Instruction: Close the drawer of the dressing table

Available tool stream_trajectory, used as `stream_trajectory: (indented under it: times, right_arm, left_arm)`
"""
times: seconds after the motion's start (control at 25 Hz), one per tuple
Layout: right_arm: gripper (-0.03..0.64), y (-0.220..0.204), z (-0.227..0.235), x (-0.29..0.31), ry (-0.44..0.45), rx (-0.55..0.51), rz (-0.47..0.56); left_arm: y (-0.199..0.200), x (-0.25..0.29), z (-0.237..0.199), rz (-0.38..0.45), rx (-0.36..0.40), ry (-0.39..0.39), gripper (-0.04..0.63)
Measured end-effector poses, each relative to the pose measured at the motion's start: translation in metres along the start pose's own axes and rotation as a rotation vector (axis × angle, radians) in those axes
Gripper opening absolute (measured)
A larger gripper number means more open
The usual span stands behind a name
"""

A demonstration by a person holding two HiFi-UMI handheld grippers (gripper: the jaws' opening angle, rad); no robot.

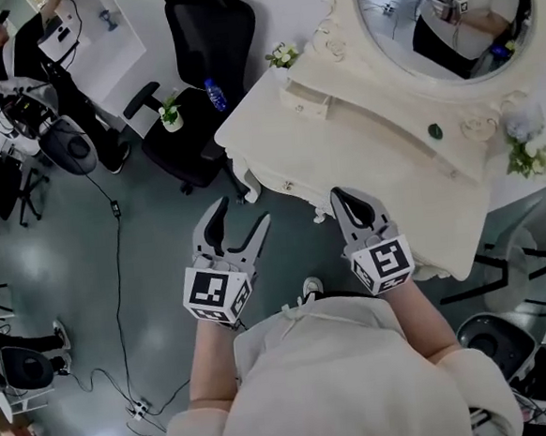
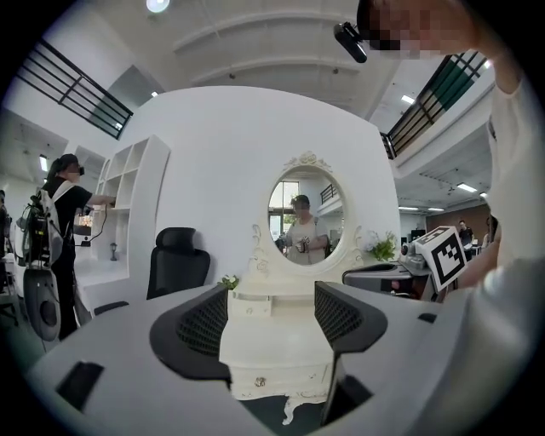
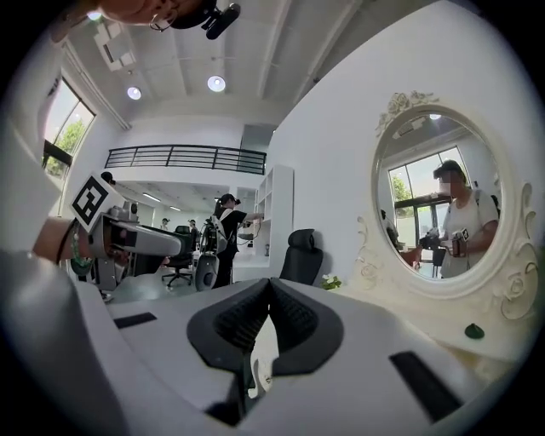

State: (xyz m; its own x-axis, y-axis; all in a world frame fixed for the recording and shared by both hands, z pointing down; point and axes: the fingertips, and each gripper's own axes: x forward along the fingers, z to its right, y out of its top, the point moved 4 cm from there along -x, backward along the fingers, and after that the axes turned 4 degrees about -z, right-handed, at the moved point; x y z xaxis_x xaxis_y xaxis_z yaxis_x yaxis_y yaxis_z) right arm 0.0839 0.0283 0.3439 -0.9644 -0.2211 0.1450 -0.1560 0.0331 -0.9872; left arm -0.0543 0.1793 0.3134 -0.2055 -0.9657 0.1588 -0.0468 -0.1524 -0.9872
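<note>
The cream dressing table point(image 1: 382, 171) with its oval mirror point(image 1: 445, 11) stands ahead of me, and both grippers hang level in front of it without touching it. A small drawer point(image 1: 306, 102) on the raised shelf left of the mirror sticks out a little. A front drawer with a knob point(image 1: 287, 184) sits under the tabletop. My left gripper point(image 1: 242, 212) is open and empty; in its own view the table front point(image 2: 272, 381) shows between the wide jaws of the left gripper point(image 2: 272, 315). My right gripper point(image 1: 340, 195) is shut on nothing, the right gripper point(image 3: 269, 285) pads meeting.
A black office chair point(image 1: 206, 29) stands left of the table, with a small potted plant point(image 1: 171, 112) and a blue bottle point(image 1: 216, 94) on its seat. A cable point(image 1: 119, 271) runs across the floor. Another person point(image 1: 15, 45) works at the far left. A green object point(image 1: 435, 131) lies on the tabletop.
</note>
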Motion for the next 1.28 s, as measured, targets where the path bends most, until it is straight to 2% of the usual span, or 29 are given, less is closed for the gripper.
stream_trajectory:
  times: [0.2,0.56,0.84,0.96,1.12,1.28]
  right_arm:
    - [0.006,-0.003,0.049,0.021,-0.028,0.003,-0.023]
    - [0.006,-0.02,0.109,0.059,-0.126,0.05,-0.061]
    - [0.006,-0.011,0.135,0.103,-0.26,0.075,-0.104]
    - [0.006,-0.017,0.145,0.125,-0.296,0.091,-0.121]
    - [0.006,-0.024,0.155,0.154,-0.328,0.121,-0.143]
    - [0.006,-0.037,0.164,0.176,-0.373,0.172,-0.181]
  left_arm:
    - [0.004,0.06,-0.002,-0.045,0.005,-0.023,0.318]
    - [-0.004,0.158,-0.022,-0.119,0.031,-0.134,0.319]
    - [0.003,0.232,-0.064,-0.175,0.042,-0.227,0.319]
    - [-0.009,0.264,-0.075,-0.213,0.027,-0.298,0.319]
    - [-0.021,0.297,-0.087,-0.232,0.047,-0.357,0.319]
    - [-0.044,0.328,-0.097,-0.302,0.02,-0.415,0.319]
